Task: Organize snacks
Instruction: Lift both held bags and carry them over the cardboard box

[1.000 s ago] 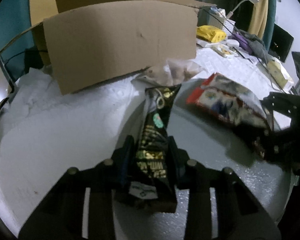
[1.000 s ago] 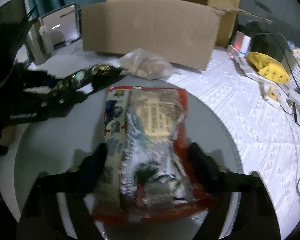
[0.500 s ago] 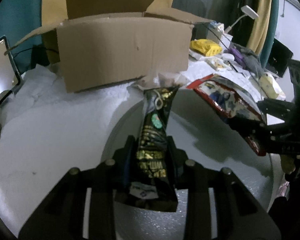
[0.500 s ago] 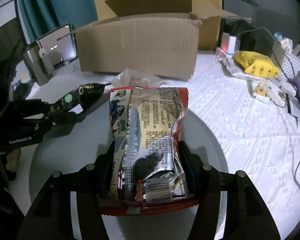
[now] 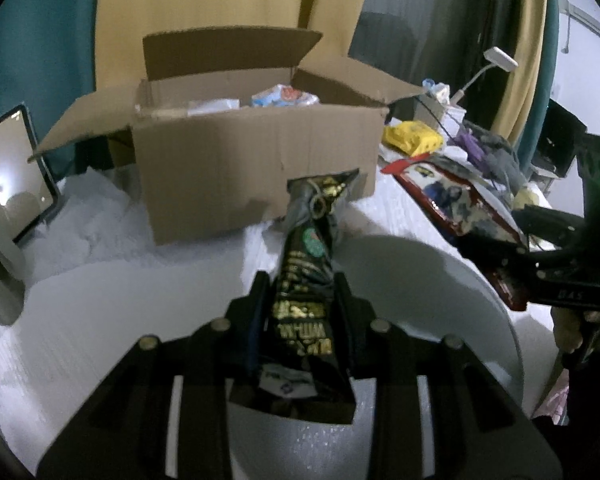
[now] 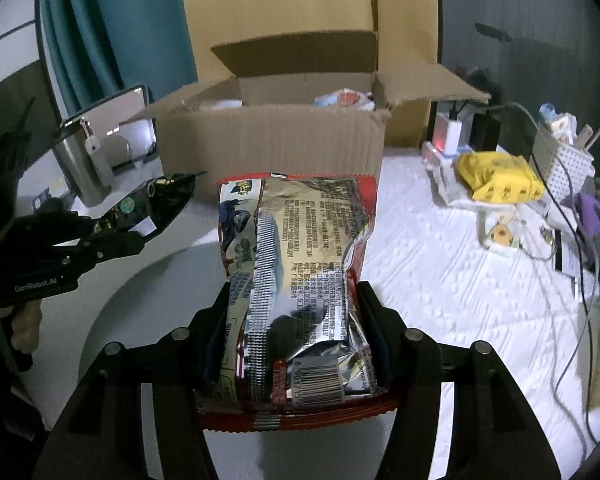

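Note:
My left gripper (image 5: pixel 302 292) is shut on a narrow black snack packet with gold print (image 5: pixel 306 264), held up off the round grey tray (image 5: pixel 440 280). My right gripper (image 6: pixel 294 300) is shut on a red and silver snack bag (image 6: pixel 300 256), its barcode end toward the camera. Both packets hang in the air in front of an open cardboard box (image 5: pixel 256 168), which holds a few pale packets (image 5: pixel 284 98). In the right wrist view the left gripper (image 6: pixel 112 240) with its black packet (image 6: pixel 156 204) sits at the left; the box (image 6: pixel 272 140) stands straight ahead.
A tablet on a stand (image 5: pixel 12 176) is left of the box. Right of it lie a yellow pack (image 6: pixel 500 176), a white basket (image 6: pixel 560 160), cables (image 6: pixel 572 240) and a small lamp (image 5: pixel 498 60) on the white quilted cloth (image 6: pixel 440 280). Teal curtains hang behind.
Both grippers have risen with their packets off the tray, so the box's open top and its contents now show. The clear bag before the box has dropped out of sight.

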A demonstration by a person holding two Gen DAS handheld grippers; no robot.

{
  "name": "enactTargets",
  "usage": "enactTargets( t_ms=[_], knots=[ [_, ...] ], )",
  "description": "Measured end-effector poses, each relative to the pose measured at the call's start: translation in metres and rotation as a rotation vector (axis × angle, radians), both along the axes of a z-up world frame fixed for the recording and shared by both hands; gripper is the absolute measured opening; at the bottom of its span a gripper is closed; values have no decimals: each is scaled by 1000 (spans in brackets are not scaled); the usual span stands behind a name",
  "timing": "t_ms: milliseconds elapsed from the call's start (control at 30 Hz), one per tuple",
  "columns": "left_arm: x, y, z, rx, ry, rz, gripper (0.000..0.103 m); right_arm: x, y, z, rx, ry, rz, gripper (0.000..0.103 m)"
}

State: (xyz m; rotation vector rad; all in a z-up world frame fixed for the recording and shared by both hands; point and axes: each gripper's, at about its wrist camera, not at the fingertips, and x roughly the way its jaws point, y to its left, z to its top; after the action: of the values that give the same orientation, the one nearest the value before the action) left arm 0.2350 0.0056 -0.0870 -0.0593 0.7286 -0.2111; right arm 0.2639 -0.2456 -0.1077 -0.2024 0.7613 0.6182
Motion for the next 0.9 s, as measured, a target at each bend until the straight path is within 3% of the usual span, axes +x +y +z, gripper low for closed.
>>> enactTargets(
  t_ms=[900],
  knots=[
    [63,24,47,-16,-75,51,32,65,17,43,43,-71,17,61]
  ],
)
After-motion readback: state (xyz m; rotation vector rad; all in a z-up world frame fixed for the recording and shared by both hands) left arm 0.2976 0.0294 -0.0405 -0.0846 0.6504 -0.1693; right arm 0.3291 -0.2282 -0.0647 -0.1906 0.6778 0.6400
